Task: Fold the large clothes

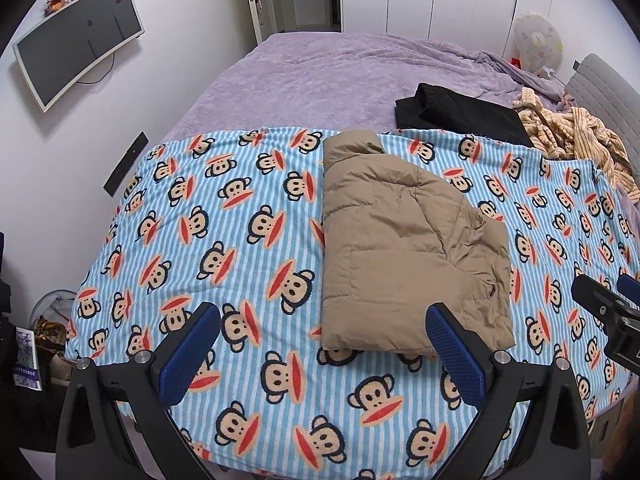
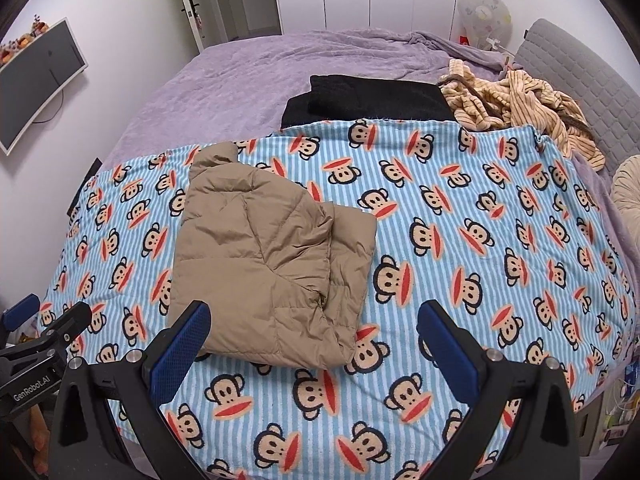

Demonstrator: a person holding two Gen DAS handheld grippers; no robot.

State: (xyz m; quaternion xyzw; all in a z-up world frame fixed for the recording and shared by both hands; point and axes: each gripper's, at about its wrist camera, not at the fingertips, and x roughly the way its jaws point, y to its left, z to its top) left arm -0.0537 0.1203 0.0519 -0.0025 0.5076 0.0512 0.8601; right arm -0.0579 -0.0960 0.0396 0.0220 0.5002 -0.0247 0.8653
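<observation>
A tan puffer jacket [image 1: 404,248] lies folded into a compact bundle on the blue striped monkey-print blanket [image 1: 224,240]. It also shows in the right wrist view [image 2: 272,260] on the same blanket [image 2: 480,248]. My left gripper [image 1: 324,344] is open and empty, held above the blanket just in front of the jacket's near edge. My right gripper [image 2: 316,344] is open and empty, also just in front of the jacket. The right gripper shows at the right edge of the left wrist view [image 1: 608,304], and the left gripper at the left edge of the right wrist view [image 2: 44,328].
A folded black garment [image 1: 460,114] and a rumpled cream striped garment [image 1: 576,136] lie on the purple bedspread [image 1: 320,76] behind the blanket. A grey headboard [image 2: 580,84] is at the right, a wall monitor [image 1: 76,44] at the left, and floor clutter [image 1: 44,344] below it.
</observation>
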